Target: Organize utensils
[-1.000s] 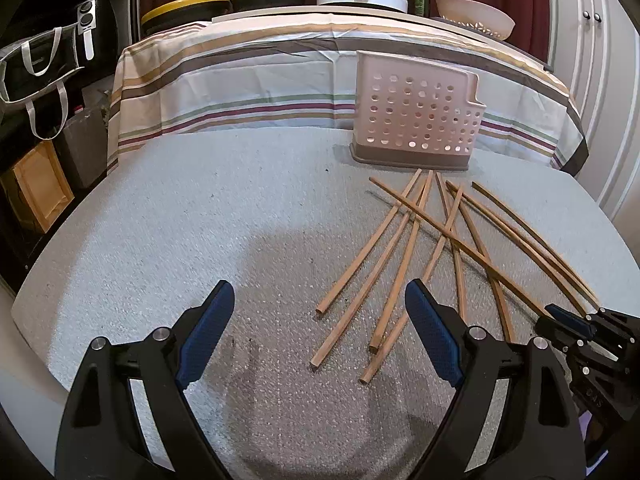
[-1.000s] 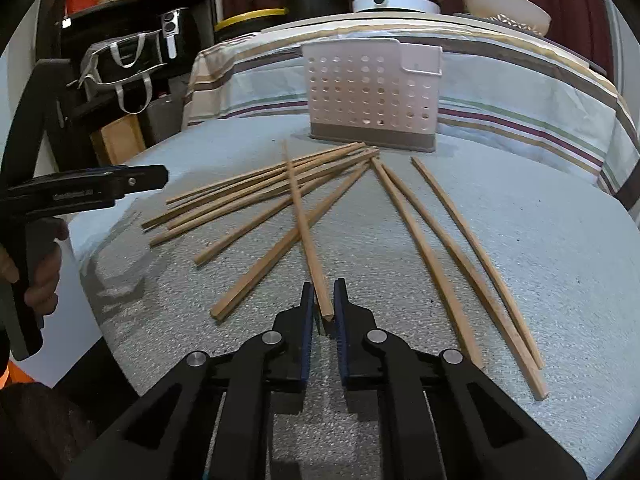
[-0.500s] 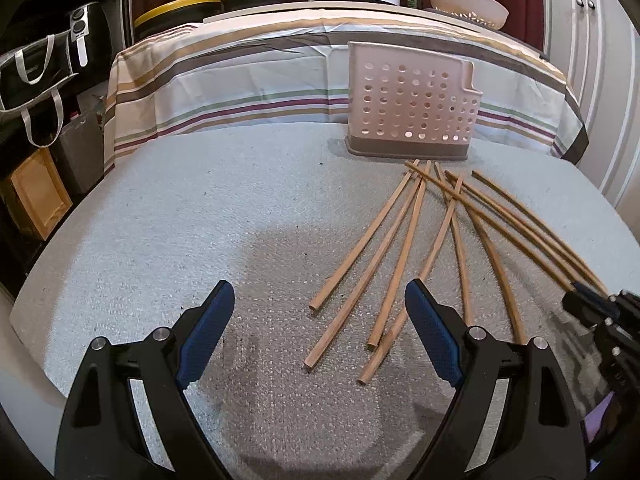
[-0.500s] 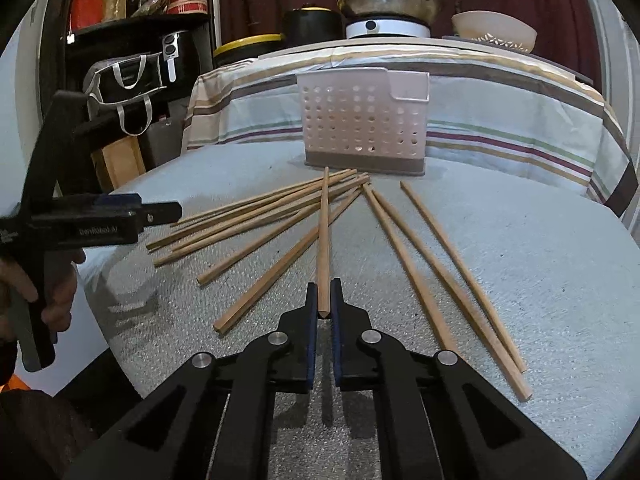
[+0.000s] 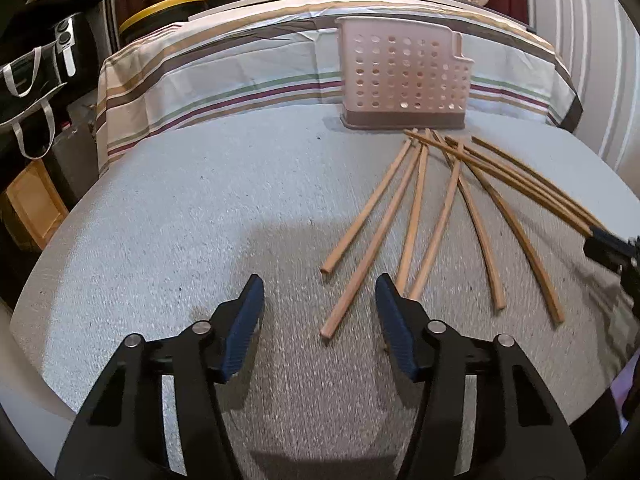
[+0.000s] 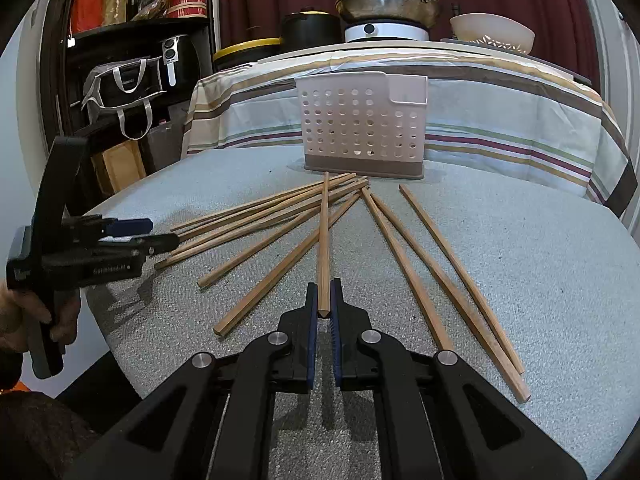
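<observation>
Several wooden chopsticks (image 5: 416,216) lie fanned out on the grey table (image 5: 200,208) in front of a pink perforated utensil holder (image 5: 404,76). My left gripper (image 5: 320,304) is open and empty, just above the near ends of the left chopsticks. My right gripper (image 6: 325,300) is shut on one chopstick (image 6: 323,240), which points straight at the utensil holder (image 6: 364,124) and is lifted over the others. The right gripper also shows at the right edge of the left wrist view (image 5: 612,248); the left gripper also shows in the right wrist view (image 6: 136,236).
A second table with a striped cloth (image 6: 500,120) stands behind the holder, carrying a pan (image 6: 388,4), a bowl (image 6: 492,32) and pots. A dark shelf with bags (image 6: 120,76) stands at the left. The grey table's front edge (image 5: 48,380) is close.
My right gripper has lifted its chopstick and swung it to point straight at the holder. My left gripper has moved forward toward the chopsticks and its jaws stand narrower than before.
</observation>
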### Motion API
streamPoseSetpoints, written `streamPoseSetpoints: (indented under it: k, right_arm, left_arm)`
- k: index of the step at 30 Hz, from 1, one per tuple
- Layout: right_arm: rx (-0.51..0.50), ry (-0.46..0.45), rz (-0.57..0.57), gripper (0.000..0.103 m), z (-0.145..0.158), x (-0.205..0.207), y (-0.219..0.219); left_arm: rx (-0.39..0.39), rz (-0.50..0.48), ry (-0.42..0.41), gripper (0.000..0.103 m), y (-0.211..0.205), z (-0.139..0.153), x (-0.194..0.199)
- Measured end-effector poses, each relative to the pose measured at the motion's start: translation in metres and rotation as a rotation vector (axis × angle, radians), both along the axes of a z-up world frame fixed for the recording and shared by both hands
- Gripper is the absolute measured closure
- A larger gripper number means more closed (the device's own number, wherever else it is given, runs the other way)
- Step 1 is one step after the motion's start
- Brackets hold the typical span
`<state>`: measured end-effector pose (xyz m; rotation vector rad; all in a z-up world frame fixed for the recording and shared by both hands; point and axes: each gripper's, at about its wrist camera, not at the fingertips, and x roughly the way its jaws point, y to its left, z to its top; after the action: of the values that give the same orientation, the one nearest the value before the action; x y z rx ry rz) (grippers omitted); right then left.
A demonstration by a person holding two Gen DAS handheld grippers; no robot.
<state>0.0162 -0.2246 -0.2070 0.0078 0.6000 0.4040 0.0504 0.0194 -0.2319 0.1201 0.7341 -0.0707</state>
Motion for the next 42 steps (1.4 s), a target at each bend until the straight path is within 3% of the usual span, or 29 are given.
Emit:
streamPoseSetpoints:
  k: [4,8,23,42]
  right_arm:
    - [0.005,-0.005,0.000,0.096,0.000,-0.001,-0.001]
    - [0.010,-0.008,-0.001,0.096,0.000,-0.002,-0.001]
    - [0.032,-0.030,-0.009,0.096,0.005,-0.010,-0.003]
    - [0.053,-0.163,-0.070,0.096,0.063,-0.019,-0.009]
  left_arm:
    - [-0.004,-0.026,-0.031,0.063,0.001,-0.004,-0.006]
    - [-0.020,-0.073,-0.042,0.085,-0.002,-0.006,-0.009]
    - [-0.029,-0.136,-0.093,0.095,-0.010,0.006,-0.026]
    - [-0.084,-0.100,-0.259,0.096,-0.005,0.080,-0.034]
